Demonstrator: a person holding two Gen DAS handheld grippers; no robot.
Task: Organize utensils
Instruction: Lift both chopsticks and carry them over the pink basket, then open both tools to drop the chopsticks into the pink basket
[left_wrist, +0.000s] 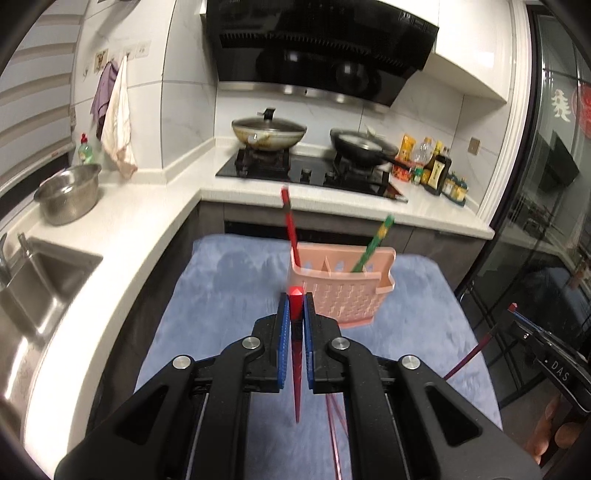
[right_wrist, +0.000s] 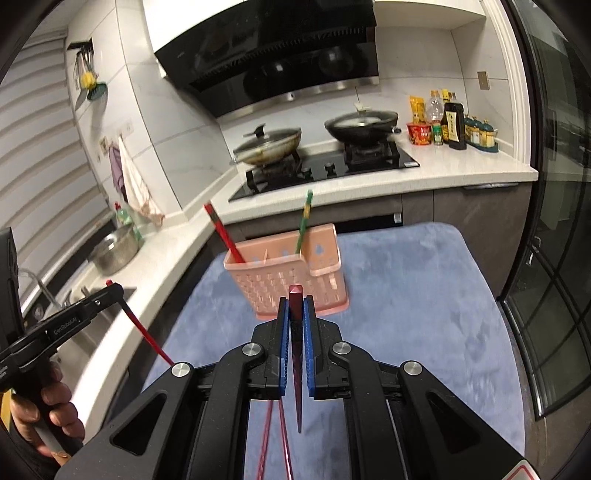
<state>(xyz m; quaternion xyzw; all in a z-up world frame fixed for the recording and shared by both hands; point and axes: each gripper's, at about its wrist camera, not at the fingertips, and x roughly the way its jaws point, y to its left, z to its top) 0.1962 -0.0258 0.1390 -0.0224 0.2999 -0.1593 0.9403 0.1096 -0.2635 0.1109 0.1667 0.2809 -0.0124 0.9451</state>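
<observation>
Both tools grip red chopsticks; pink basket (left_wrist: 341, 291) holds red chopstick (left_wrist: 290, 225), green chopstick (left_wrist: 373, 243)

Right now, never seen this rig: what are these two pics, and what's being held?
No robot arm here: a person carries handheld tongs in each hand, with a fisheye camera looking along the fingers. One picture is from the left tongs, the other from the right tongs. Each is shut on a red chopstick: the left chopstick, the right chopstick. Ahead, on a blue mat, stands a pink utensil basket already holding a red chopstick and a green one. A stove with pans is behind.
</observation>
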